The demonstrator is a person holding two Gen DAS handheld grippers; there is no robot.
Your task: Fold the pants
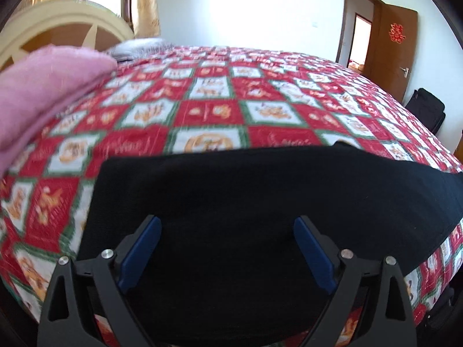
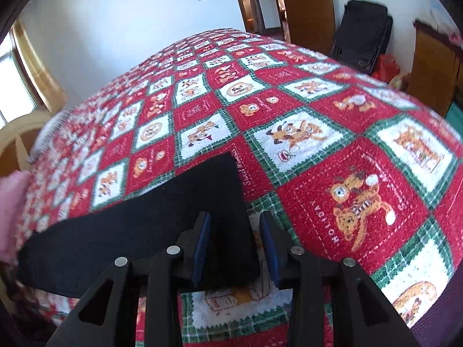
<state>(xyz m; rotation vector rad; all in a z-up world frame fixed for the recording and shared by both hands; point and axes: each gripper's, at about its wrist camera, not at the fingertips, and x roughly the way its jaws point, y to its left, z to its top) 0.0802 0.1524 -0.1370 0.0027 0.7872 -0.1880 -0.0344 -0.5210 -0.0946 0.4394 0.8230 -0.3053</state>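
A: Left wrist: left gripper (image 1: 227, 247) spread wide over black pants (image 1: 260, 196) lying flat on bed (image 1: 208, 112), gripping nothing.

B: Right wrist?

A: Right gripper (image 2: 235, 245) parted, pants (image 2: 162, 217) edge between fingers, not clamped.

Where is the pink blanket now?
In the left wrist view, the pink blanket lies folded at the far left on the bedspread, before the headboard.

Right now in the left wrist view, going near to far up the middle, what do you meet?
left gripper → black pants → red checkered bedspread → white wall.
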